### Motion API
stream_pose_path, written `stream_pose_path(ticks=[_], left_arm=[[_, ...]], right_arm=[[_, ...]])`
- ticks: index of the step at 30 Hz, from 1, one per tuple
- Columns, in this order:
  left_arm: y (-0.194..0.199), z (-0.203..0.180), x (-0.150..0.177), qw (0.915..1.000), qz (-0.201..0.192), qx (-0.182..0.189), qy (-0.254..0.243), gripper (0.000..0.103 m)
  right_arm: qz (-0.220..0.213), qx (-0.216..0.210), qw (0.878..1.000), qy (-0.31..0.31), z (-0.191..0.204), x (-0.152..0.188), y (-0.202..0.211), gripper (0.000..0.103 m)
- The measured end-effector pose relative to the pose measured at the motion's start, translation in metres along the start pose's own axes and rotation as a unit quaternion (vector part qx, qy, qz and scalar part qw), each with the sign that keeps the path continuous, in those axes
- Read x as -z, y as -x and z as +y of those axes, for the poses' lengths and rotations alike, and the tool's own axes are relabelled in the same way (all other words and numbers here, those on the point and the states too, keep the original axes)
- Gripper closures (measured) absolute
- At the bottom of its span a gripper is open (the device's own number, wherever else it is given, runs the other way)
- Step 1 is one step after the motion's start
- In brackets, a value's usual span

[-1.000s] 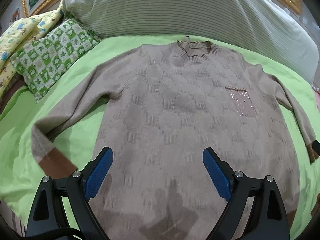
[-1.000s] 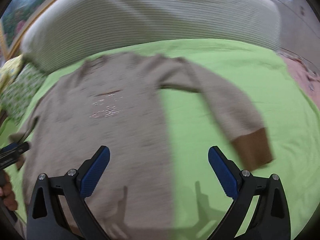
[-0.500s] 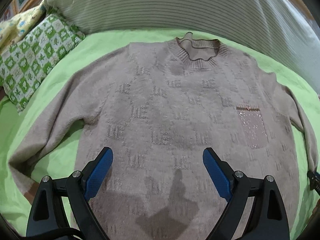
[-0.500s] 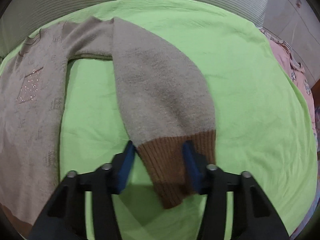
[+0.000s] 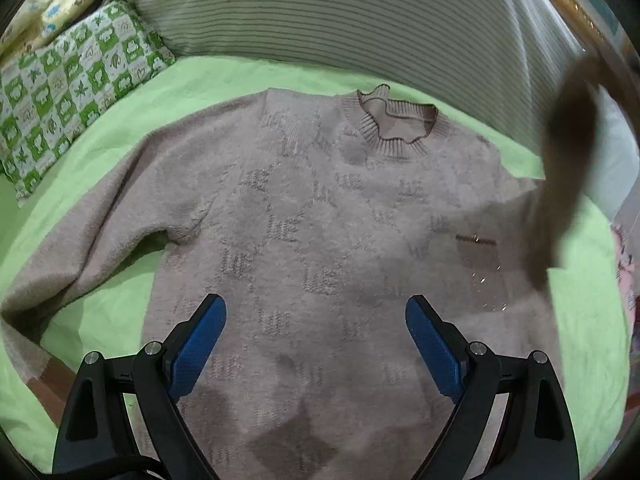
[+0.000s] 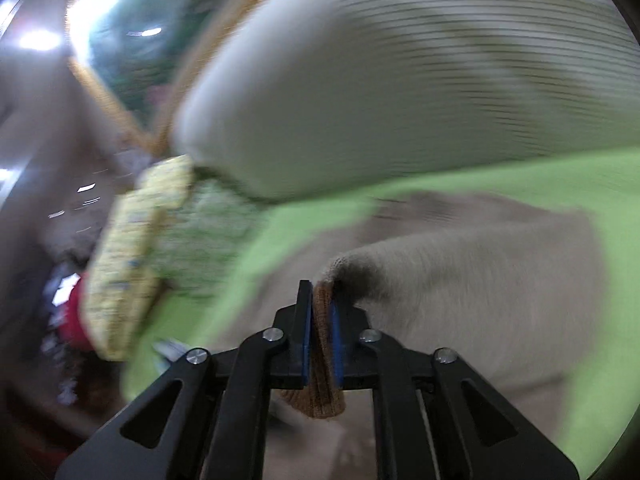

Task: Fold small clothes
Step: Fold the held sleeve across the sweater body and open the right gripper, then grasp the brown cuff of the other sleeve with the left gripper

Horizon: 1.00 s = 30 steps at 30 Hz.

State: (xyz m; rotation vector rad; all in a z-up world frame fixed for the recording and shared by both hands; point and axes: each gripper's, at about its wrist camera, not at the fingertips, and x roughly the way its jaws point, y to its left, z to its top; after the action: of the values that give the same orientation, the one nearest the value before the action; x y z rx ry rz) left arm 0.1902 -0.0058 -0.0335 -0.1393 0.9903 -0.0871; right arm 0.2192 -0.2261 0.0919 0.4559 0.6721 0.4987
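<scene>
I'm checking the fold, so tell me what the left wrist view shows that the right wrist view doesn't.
Only the left wrist view: the open left gripper above the sweater's spread front, with its collar and pocket. Only the right wrist view: the right gripper pinching the brown cuff, its jaws easing open. Both show the green sheet and striped pillow.

We see the sweater point(image 5: 320, 240) flat on the sheet point(image 5: 120, 312), bolster point(image 5: 340, 16) behind it, pillow point(image 5: 72, 92) to its left, one sleeve point(image 5: 568, 152) apparently lifted at its right.
</scene>
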Motion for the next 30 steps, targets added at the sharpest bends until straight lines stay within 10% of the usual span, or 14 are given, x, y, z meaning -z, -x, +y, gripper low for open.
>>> stream_pose_path(ticks=[3, 19, 21, 22, 30], left_arm=[[-0.008, 0.005, -0.007, 0.9998, 0.005, 0.006, 0.017, 0.011], [-0.094, 0.077, -0.056, 0.97, 0.03, 0.036, 0.238, 0.013], [-0.096, 0.07, -0.063, 0.9716, 0.013, 0.046, 0.232, 0.047], [-0.095, 0.068, -0.067, 0.9726, 0.011, 0.059, 0.225, 0.094], [-0.04, 0.085, -0.054, 0.9734, -0.053, 0.096, 0.201, 0.096]], right_arm=[[-0.003, 0.017, 1.0, 0.017, 0.017, -0.002, -0.027, 0.045], [-0.005, 0.207, 0.964, -0.164, -0.181, 0.058, 0.03, 0.045], [-0.011, 0.225, 0.958, -0.176, -0.195, 0.057, 0.035, 0.045], [-0.013, 0.231, 0.956, -0.18, -0.201, 0.056, 0.038, 0.045], [-0.023, 0.255, 0.95, -0.18, -0.232, 0.044, 0.04, 0.045]])
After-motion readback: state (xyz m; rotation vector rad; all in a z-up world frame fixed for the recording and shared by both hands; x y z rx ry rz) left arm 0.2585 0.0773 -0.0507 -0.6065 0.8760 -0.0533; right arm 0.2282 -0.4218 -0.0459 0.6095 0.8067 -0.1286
